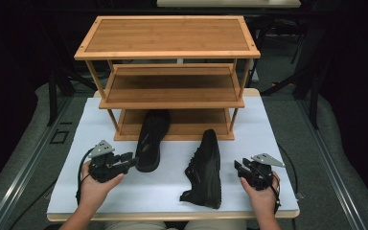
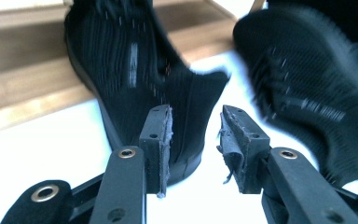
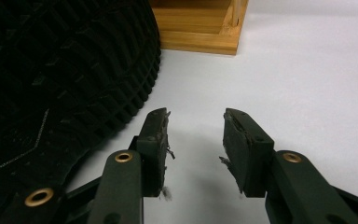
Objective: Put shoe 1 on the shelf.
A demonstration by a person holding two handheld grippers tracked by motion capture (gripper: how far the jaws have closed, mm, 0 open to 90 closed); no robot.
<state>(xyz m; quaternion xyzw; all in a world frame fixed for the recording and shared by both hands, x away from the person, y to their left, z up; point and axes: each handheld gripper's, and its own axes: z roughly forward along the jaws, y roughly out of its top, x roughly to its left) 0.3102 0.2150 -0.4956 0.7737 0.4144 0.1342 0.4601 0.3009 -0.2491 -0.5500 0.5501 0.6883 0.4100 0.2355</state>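
Black shoes lie at frame centre on the white desk (image 1: 100,191): left shoe (image 1: 152,139) toe-in on the rack (image 1: 172,86) bottom shelf, right shoe (image 1: 206,168) beside it. Left tool (image 1: 133,161) open at left shoe's heel; right tool (image 1: 237,166) open, empty.

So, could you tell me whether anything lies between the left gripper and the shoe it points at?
Nothing visible does: the left gripper is open, right at the heel of the left shoe, with bare white tabletop around.
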